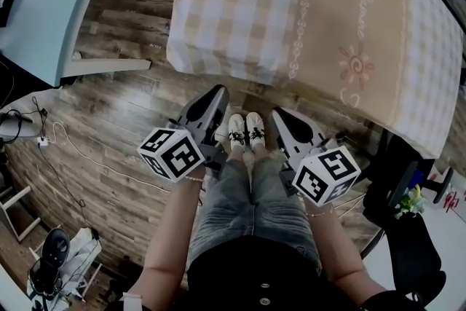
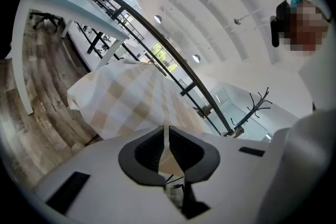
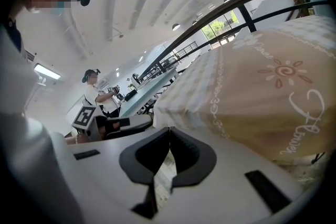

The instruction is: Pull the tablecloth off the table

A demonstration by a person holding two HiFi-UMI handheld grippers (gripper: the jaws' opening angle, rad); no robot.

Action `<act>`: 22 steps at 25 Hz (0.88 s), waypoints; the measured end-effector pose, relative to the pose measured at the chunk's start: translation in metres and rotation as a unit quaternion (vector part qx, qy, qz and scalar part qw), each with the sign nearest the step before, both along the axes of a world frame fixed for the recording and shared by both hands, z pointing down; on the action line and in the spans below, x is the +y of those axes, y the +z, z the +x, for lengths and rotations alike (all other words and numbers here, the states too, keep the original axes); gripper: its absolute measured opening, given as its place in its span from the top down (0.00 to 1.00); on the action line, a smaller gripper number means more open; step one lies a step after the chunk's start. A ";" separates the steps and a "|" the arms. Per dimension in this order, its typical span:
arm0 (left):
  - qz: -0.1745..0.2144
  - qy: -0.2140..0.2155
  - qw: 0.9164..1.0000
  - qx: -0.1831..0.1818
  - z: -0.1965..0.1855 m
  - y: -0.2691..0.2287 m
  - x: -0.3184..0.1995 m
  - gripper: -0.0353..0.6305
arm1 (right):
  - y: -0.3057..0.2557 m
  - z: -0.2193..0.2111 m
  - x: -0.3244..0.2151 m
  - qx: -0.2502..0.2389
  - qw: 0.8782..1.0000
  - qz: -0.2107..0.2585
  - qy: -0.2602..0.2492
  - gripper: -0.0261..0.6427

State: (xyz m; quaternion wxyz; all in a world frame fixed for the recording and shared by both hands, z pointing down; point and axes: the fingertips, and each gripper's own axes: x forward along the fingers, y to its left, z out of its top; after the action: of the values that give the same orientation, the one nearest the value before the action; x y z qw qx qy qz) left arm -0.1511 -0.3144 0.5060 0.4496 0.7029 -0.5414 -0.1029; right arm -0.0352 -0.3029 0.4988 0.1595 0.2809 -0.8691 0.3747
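One checked tablecloth (image 1: 313,11) lies draped over the worktop ahead of us, and both grippers are clenched on nothing.
Its length runs away from us, and the near hem hangs over the edge just past our two white shoes (image 1: 246,131). Low over the wooden floor (image 1: 116,105), the left gripper (image 1: 216,91) and right gripper (image 1: 279,113) point at that hem without touching it, jaws pressed together and empty. Bare floor separates the tablecloth's left side from one pale-blue desk (image 1: 51,4).
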 end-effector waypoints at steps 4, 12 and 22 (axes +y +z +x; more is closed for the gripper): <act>-0.017 -0.040 0.999 0.028 -0.015 0.012 -0.010 0.91 | 0.009 -0.005 0.004 0.006 1.000 -0.006 -0.011 0.92; -0.066 -0.085 0.988 0.107 -0.025 0.036 -0.029 0.55 | 0.020 -0.007 -0.002 0.009 1.000 -0.012 -0.010 0.92; -0.080 -0.154 0.969 0.177 -0.040 0.050 -0.063 0.48 | 0.030 0.001 -0.012 0.016 1.000 -0.023 0.002 0.92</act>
State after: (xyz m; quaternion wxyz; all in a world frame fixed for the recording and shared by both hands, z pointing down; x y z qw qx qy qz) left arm -0.1911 -0.3778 0.5559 0.5718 0.5431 -0.5615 -0.2505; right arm -0.0342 -0.3146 0.5289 0.1791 0.2852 -0.8571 0.3899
